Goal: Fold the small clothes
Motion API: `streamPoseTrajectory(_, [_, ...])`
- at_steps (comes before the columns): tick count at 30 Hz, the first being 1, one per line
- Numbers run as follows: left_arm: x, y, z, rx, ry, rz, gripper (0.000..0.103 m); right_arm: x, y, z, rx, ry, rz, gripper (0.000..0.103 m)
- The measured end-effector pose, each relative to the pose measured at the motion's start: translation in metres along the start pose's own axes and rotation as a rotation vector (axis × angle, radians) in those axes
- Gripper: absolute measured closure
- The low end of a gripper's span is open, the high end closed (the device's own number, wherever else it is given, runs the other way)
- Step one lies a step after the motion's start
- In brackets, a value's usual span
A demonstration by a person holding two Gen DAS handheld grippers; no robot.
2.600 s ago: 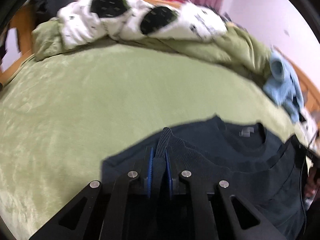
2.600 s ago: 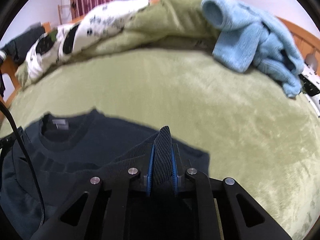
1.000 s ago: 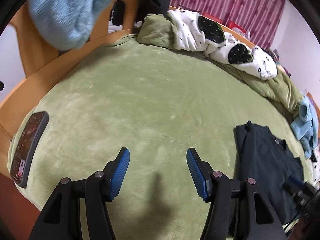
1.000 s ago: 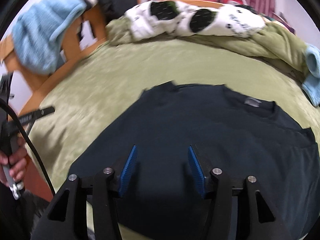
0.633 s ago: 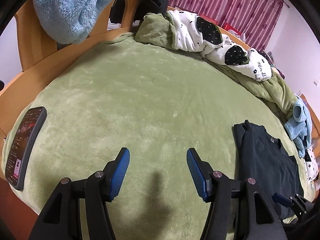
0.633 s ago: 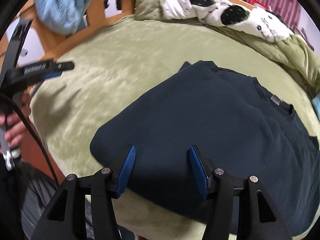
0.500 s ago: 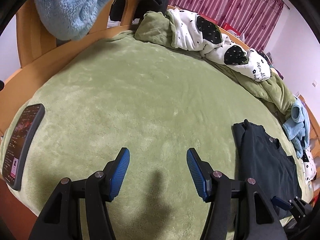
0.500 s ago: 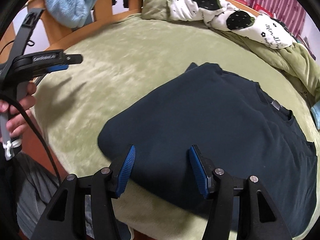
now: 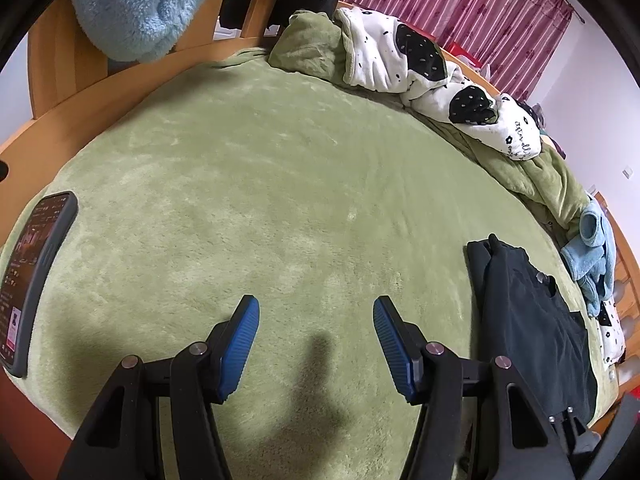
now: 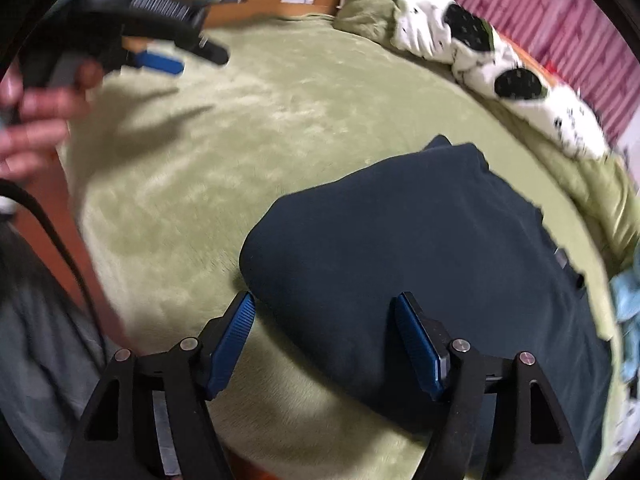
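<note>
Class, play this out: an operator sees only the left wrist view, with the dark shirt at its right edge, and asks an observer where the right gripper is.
Operator: Where is the right gripper?
Observer: The right gripper is open over the dark shirt at its near edge.
Operator: Is my gripper visible from there?
Observer: Yes, the left gripper is up left, held by a hand.
Operator: Is the shirt spread out?
Observer: No, it looks folded, with a rounded near edge.

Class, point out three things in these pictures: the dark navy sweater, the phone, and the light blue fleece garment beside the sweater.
dark navy sweater (image 10: pixel 420 248), right wrist view, middle of its folded body.
phone (image 9: pixel 34 272), left wrist view, centre of its lit screen.
light blue fleece garment (image 9: pixel 594 252), left wrist view, middle of the crumpled pile.
</note>
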State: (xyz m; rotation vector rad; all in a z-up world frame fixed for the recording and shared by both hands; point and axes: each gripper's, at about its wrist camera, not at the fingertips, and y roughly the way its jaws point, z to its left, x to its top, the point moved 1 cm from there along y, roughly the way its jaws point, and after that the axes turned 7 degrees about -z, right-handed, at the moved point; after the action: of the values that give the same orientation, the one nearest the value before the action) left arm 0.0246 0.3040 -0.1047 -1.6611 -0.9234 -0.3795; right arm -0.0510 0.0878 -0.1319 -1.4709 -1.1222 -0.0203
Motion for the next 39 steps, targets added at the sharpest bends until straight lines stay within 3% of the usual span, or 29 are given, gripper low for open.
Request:
streamPoseTrajectory(3, [0.001,0.002,-0.005,0.005,0.002,0.007,0.046,-0.002,0.011,0.008,-0.086,-0.061,-0.03,0.041])
streamPoseTrajectory(5, [0.002,0.004,-0.009,0.012,0.004,0.009,0.046,-0.002,0.012,0.009,-0.151,-0.076,-0.051,0.066])
streamPoseTrajectory(8, [0.004,0.008,-0.02,0.008,0.005,0.011,0.046,-0.003,0.002,0.006,-0.179,-0.075,-0.102,0.076])
streamPoseTrajectory(15, [0.01,0.009,-0.077,-0.024,0.091,-0.002,0.046,0.003,-0.048,-0.053,-0.157,0.136,-0.21,0.079])
streamPoseTrajectory(23, [0.021,0.005,-0.162,-0.119,0.165,-0.028,0.046,-0.022,-0.106,-0.149,-0.228,0.408,-0.273,0.081])
streamPoseTrajectory(32, [0.007,0.022,-0.229,-0.162,0.278,0.008,0.046,-0.107,-0.15,-0.25,-0.4,0.614,-0.231,0.082])
streamPoseTrajectory(35, [-0.001,0.026,-0.246,-0.16,0.32,0.021,0.046,-0.143,-0.145,-0.275,-0.411,0.69,-0.18,0.082])
streamPoseTrajectory(39, [-0.008,0.031,-0.259,-0.146,0.363,0.035,0.046,-0.188,-0.127,-0.297,-0.362,0.8,-0.116,0.081])
